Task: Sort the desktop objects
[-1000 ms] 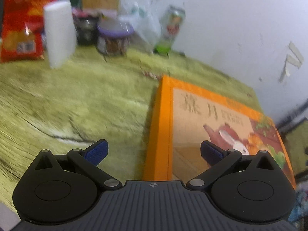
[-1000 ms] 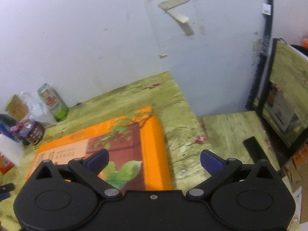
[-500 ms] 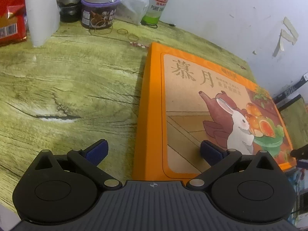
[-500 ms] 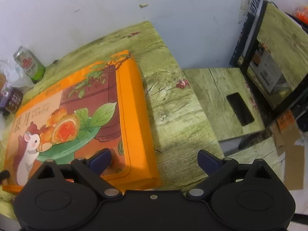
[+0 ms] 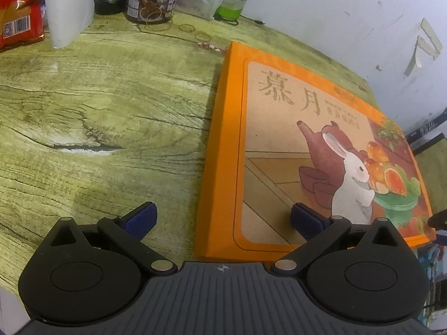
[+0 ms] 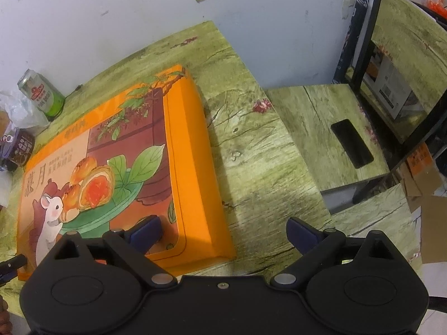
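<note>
On table, flat orange rabbit-print box (image 5: 301, 150)

orange box (image 5: 279, 145) blocks centre; table (image 5: 111, 111) left bare

A wood-grain stool (image 6: 321, 128) with a slot in its seat stands beside the table, against the white wall (image 6: 251, 2).

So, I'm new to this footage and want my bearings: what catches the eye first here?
The big orange box with a rabbit picture, lying flat on the green wood-grain table, dominates both views. The left gripper straddles its left edge and the right gripper its right edge, both open. Behind it, by the white wall, stand a green can, a purple-lidded tub and a red snack bag.
</note>
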Tool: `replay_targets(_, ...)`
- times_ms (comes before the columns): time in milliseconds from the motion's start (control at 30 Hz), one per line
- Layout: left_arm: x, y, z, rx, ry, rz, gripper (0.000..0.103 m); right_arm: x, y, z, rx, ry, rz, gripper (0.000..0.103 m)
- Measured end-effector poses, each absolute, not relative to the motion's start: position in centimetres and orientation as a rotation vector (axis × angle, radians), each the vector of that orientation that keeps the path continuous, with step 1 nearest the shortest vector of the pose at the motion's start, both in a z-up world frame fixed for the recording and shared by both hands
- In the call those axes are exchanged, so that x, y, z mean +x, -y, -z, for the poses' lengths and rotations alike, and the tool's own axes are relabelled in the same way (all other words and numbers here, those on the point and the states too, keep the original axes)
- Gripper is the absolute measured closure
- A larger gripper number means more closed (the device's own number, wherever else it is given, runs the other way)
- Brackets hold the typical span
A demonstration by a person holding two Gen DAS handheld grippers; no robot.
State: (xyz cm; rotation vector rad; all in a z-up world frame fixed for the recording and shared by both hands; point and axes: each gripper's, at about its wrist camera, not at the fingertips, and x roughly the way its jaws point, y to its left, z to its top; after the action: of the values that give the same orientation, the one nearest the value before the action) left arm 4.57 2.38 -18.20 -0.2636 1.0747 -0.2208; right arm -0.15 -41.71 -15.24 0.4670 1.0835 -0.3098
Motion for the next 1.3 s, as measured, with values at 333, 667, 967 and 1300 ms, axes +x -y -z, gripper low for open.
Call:
replay_targets(333, 4.6, -2.2, 18.3, -0.256, -1.074, 0.220, 0.000, -0.3, 42.0, 15.7, 0.475, -1.092, 0.310, 0.007)
replay_targets(667, 4.9, -1.9, 18.4, -0.248, -1.076, 0.227, 0.000, -0.4, 42.4, 16.4, 0.490, -1.097, 0.306, 0.007)
replay_targets(967, 5.3, -1.5, 18.2, -0.226, -1.073, 0.244, 0.000, -0.3, 42.6, 16.7, 0.486, -1.103, 0.312, 0.005)
replay_targets(1300, 6.4, -0.9, 14.6, -0.166, -0.970, 0.272, 0.000, 1.1, 40.8, 13.2, 0.334, -1.014, 0.305, 0.007)
